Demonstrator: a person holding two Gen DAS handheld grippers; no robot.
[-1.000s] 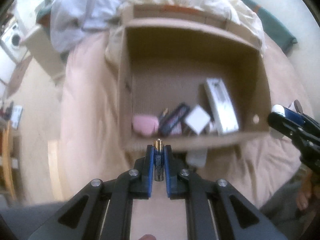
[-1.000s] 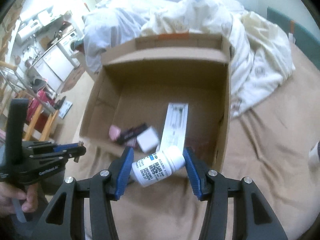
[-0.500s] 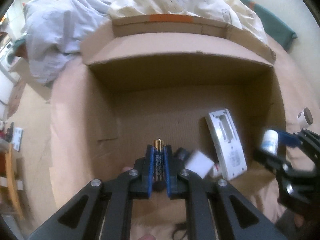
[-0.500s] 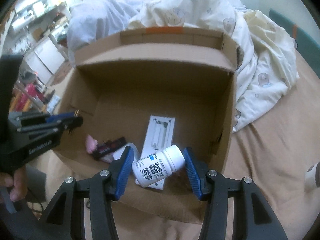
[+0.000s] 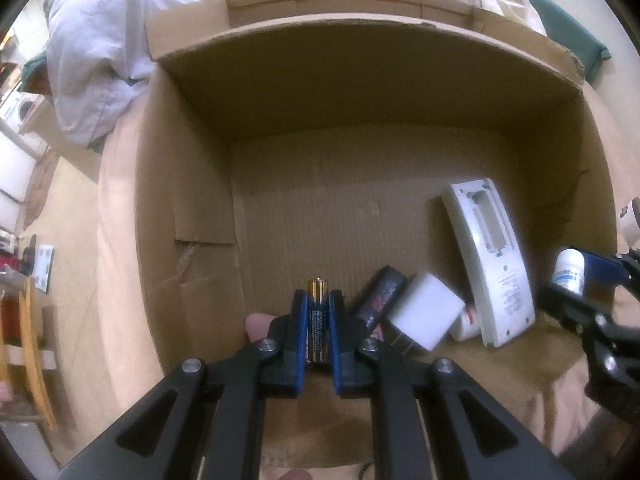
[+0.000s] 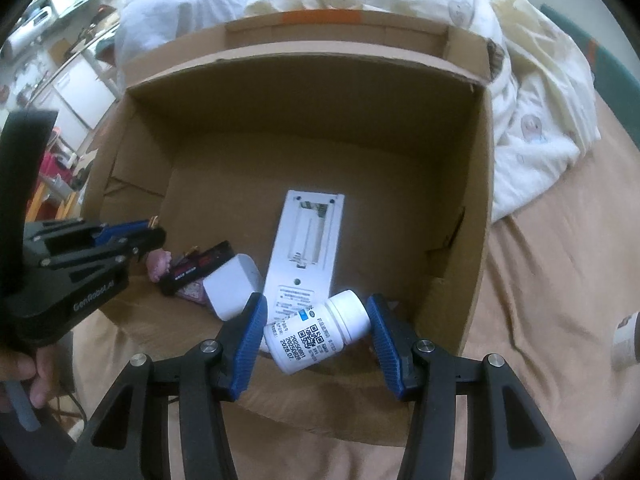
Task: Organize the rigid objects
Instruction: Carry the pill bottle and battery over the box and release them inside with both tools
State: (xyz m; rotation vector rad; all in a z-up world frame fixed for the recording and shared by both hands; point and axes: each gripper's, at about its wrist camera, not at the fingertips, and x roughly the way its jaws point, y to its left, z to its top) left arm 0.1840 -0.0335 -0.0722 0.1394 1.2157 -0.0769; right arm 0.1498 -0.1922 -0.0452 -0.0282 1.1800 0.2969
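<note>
While my left claw point(image 5: 319, 316) pinched a battery point(image 5: 318, 322) over the cardboard box's point(image 5: 188, 216) near edge, my right claw point(image 6: 316, 332) clamped a white pill bottle point(image 6: 316, 336).

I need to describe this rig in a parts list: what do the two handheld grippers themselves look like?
Both are alike. The left gripper has black plastic scissor-like linkage arms with triangular cut-outs, round silver pivot bolts, and blue finger pads. The right gripper matches it; its blue pads are ribbed. Seen from the right wrist, the left gripper's black body carries pale lettering that looks like "GenRobot.AI". No cables or sleeves show clearly.
</note>
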